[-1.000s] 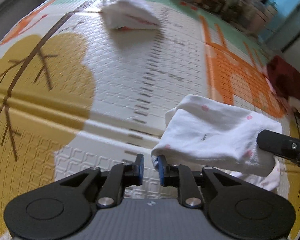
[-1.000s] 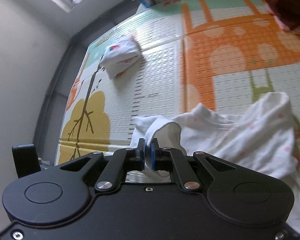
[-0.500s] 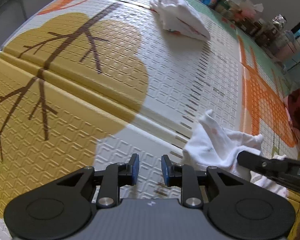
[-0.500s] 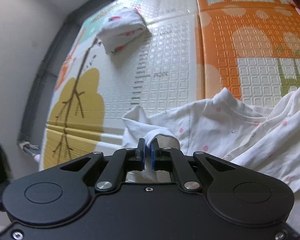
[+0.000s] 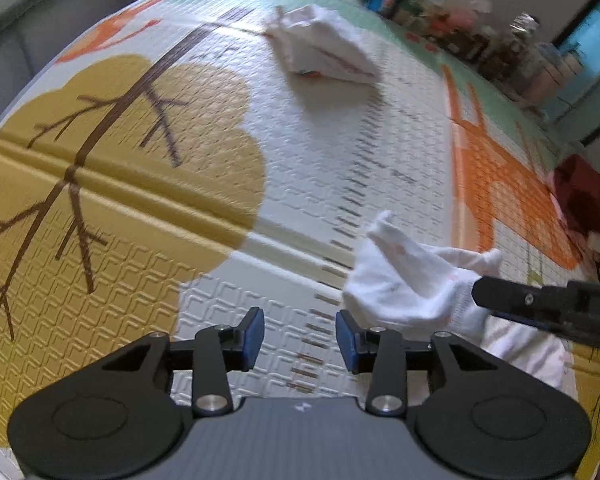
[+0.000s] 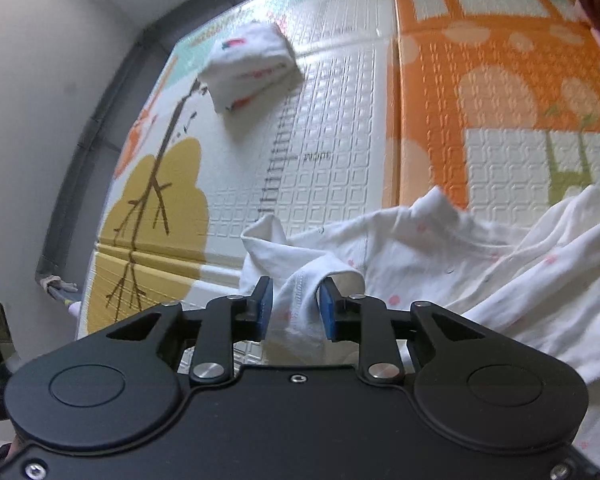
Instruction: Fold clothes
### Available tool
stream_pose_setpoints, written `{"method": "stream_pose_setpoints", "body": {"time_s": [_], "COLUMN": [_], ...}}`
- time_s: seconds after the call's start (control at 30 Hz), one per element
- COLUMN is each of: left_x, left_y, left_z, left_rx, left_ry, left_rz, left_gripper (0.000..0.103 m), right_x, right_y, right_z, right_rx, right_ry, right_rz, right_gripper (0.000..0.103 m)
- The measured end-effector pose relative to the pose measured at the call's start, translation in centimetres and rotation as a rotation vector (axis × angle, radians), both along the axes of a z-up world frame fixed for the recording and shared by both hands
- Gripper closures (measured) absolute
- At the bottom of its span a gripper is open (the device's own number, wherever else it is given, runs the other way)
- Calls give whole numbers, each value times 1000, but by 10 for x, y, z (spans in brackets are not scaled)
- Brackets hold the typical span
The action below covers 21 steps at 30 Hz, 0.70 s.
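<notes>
White dotted cotton garment [image 6: 480, 264] slackens between our opening right hand-held gripper [image 6: 296, 310]; beside it, our opening left hand-held gripper [image 5: 299, 338] is empty; one folded bundle [image 6: 252, 66] beyond.

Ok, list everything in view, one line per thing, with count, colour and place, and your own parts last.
white cotton garment with pink dots: one, white, crumpled on the mat in front of both grippers
folded white cloth bundle with red print: one, white, far side of the mat
foam play mat: one, cream, yellow, orange and green, underneath everything
dark red fabric: one, mat's right edge
clutter of packages and jars: several, mixed colours, beyond the mat
left gripper: black, blue pads, opening, nothing between
right gripper: black, blue pads, opening, garment fold between
</notes>
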<state>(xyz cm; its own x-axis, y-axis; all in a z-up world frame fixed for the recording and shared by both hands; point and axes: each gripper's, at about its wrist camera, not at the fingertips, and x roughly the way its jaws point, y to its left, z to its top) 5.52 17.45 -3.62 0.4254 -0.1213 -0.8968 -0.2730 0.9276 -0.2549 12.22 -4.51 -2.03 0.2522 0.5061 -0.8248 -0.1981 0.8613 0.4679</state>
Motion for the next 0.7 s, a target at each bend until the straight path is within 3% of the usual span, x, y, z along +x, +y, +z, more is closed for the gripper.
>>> {"method": "stream_pose_setpoints", "body": {"time_s": [0.23,0.47,0.7], "left_x": [3,2,3], "left_y": [-30,-64,-88], "left_z": [18,12,-4], "left_rx": [-10,-43,-46], "left_ry": [-36,-4,46], "left_rz": [-122,-246,-299], "left_gripper": [54,53,52], "right_x": [-5,-4,3], "right_y": [-32,-74,-120], "right_z": [22,27,16], "right_rx": [52,-6,-75], "right_ry": [-16,-27,-3], "right_rz": [-42,-114,-220], "right_gripper": [76,76,76]}}
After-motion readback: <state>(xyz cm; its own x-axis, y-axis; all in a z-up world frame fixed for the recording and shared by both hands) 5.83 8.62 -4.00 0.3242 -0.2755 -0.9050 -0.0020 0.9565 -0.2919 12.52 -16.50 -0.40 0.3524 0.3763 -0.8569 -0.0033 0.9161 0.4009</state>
